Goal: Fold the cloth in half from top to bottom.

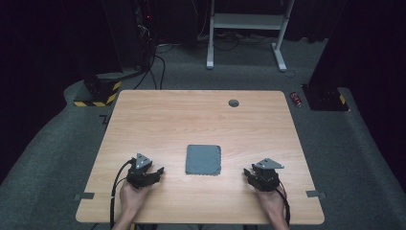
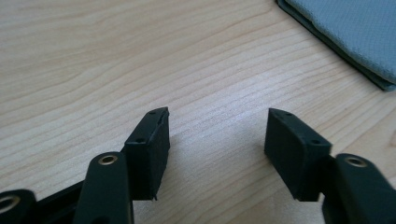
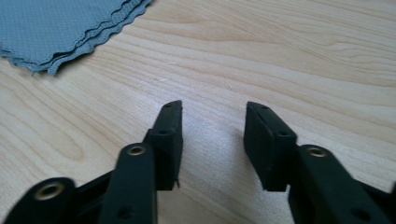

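Note:
A folded grey cloth [image 1: 204, 159] lies flat near the middle of the wooden table [image 1: 191, 120]. My left gripper [image 1: 158, 172] rests low over the table to the cloth's left, jaws open with bare wood between them [image 2: 217, 121]. The cloth's edge [image 2: 345, 32] shows at the upper right of the left gripper view. My right gripper [image 1: 247, 172] sits to the cloth's right, open and holding nothing [image 3: 214, 109]. The cloth's scalloped layered edge [image 3: 70, 28] lies at the upper left of the right gripper view.
A round grey grommet [image 1: 233, 103] sits in the table near its far edge. Beyond the table stand a white desk frame [image 1: 246, 28], dark equipment with cables [image 1: 143, 33] and a yellow-black striped base [image 1: 98, 93]. A small red can [image 1: 296, 99] lies on the carpet.

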Tool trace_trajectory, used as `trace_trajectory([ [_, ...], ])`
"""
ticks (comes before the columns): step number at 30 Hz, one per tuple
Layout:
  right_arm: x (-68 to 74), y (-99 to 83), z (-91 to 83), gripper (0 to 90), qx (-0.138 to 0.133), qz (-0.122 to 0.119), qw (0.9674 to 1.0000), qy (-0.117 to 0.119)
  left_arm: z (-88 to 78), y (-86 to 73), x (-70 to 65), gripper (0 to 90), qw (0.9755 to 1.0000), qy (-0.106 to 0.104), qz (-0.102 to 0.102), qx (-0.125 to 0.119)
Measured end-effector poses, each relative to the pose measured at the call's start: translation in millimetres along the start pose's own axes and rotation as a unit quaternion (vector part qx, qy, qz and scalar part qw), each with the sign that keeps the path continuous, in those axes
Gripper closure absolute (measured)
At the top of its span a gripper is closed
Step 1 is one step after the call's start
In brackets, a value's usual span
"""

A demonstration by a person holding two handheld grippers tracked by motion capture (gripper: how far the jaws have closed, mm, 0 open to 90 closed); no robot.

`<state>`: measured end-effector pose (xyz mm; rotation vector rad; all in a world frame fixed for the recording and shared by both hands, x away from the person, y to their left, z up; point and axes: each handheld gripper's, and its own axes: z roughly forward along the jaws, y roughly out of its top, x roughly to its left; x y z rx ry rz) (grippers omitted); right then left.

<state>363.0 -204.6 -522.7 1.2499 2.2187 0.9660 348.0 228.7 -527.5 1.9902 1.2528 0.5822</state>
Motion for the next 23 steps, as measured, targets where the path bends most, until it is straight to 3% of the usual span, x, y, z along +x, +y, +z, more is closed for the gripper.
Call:
trace_trajectory([
  [2, 0.2, -0.1, -0.1, 53.5, 0.000, -0.001, 1.0000, 0.000, -0.1, -0.1, -0.2, 39.5, 1.0000, 0.001, -0.002, 0.000],
  [4, 1.1, -0.2, 0.1, 46.2, 0.003, -0.003, 1.0000, 0.006, 0.1, -0.2, -0.2, 38.3, 1.0000, 0.004, -0.005, 0.000],
  [23, 2.1, 0.0, 0.6, 39.7, 0.006, 0.001, 1.0000, 0.003, 0.5, -0.3, -1.5, 32.2, 1.0000, -0.001, -0.004, 0.002],
])
